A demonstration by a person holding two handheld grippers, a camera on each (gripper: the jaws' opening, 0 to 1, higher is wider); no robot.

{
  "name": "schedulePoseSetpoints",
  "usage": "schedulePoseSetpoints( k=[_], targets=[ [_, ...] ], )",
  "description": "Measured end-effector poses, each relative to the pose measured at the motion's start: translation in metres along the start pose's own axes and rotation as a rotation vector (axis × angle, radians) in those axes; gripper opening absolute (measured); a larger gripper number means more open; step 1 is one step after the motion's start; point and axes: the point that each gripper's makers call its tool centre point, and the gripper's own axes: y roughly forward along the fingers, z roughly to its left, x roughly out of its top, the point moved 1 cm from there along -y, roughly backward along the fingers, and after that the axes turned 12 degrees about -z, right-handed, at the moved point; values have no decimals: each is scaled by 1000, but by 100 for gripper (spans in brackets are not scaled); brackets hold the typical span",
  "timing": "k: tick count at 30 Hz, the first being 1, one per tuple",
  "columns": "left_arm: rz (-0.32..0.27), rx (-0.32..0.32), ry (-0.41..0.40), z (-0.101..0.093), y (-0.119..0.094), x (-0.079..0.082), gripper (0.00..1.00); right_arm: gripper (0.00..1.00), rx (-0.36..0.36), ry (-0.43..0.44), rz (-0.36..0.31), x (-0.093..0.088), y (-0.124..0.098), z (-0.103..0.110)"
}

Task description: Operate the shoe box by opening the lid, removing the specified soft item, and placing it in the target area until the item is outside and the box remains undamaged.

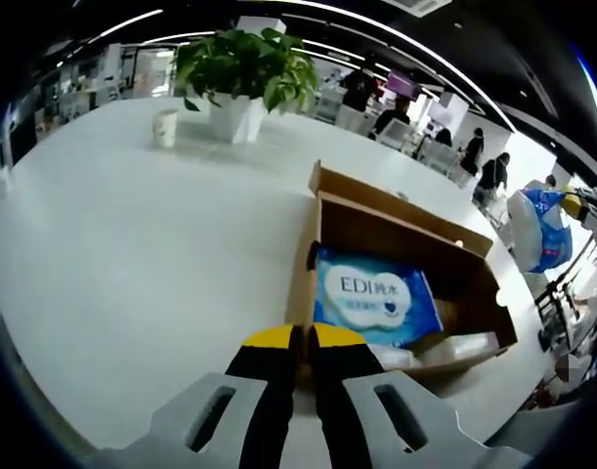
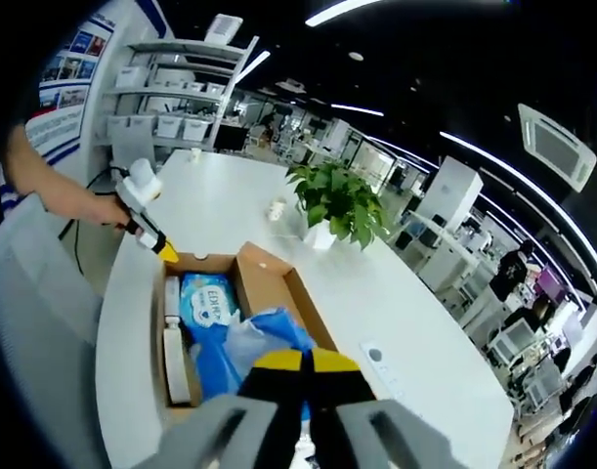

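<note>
While the closed left gripper (image 1: 303,337) rests at the open brown cardboard shoe box (image 1: 471,256), the right gripper (image 2: 306,362), clamping a crumpled blue plastic pack (image 2: 269,332), hangs directly above it.

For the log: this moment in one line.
left gripper shut on shoe box rim | right gripper holds blue bag above box

A long white table (image 1: 132,254) spans an open office. On it, toward twelve o'clock in the left gripper view, a leafy potted plant (image 1: 241,70) stands in a white pot with a small cup (image 1: 164,127) just beside it. White shelving with storage bins (image 2: 171,107) sits at ten o'clock in the right gripper view. Strip lights (image 2: 342,12) cross the dark ceiling, with a square ceiling vent (image 2: 555,145) at two o'clock. People stand among distant desks (image 1: 489,176).
</note>
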Motion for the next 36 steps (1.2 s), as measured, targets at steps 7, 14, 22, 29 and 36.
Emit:
schedulePoseSetpoints(
  k=[7, 14, 22, 29, 36],
  targets=[
    [0, 0, -5, 0, 0, 0, 3, 0, -17, 17, 11, -14, -16, -9],
    [0, -1, -7, 0, 1, 0, 3, 0, -43, 47, 27, -35, -37, -22],
    [0, 0, -9, 1, 1, -1, 3, 0, -65, 65, 43, -58, -55, -36],
    [3, 2, -8, 0, 1, -1, 3, 0, -82, 83, 66, -86, -72, -47],
    [4, 2, -8, -1, 1, -1, 3, 0, -85, 107, 77, -115, -84, -56]
  ],
)
